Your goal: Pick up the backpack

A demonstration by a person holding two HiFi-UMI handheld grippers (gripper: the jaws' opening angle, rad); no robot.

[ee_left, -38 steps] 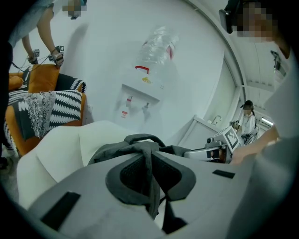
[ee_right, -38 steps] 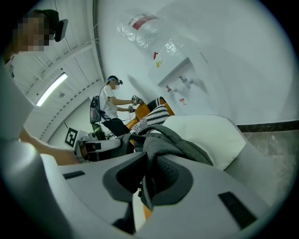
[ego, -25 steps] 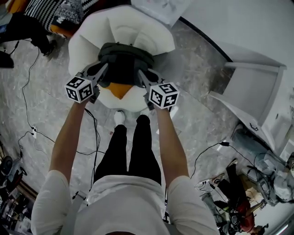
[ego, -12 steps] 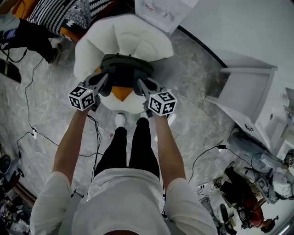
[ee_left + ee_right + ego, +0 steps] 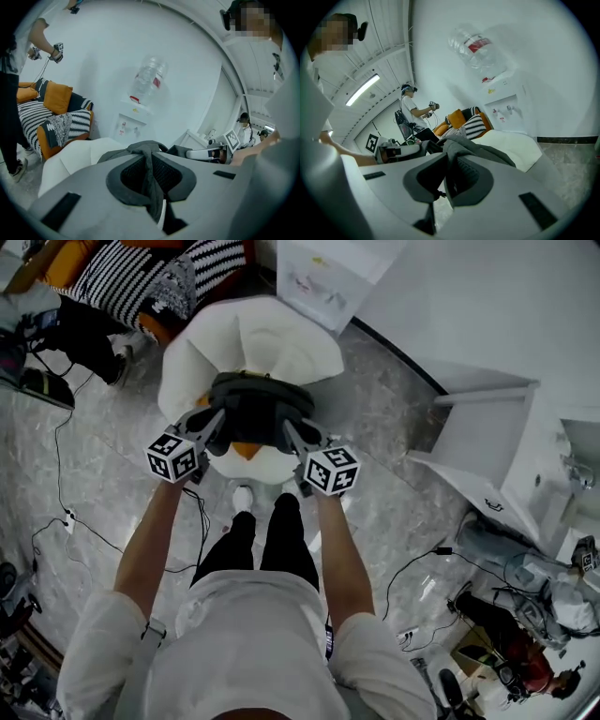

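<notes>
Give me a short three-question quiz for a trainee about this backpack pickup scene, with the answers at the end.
1. True or false: the left gripper has its jaws shut on a strap of the backpack.
2. Beyond the white chair, by the wall, stands: A a water dispenser, B a fridge, C a bicycle?
3. How many grippers grip the backpack?
Key: 1 true; 2 A; 3 two, the right gripper too.

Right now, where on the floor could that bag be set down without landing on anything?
Bare floor lies between the white chair and the white cabinet. Left of the person, cables cross it; gear crowds the head view's lower right.
</notes>
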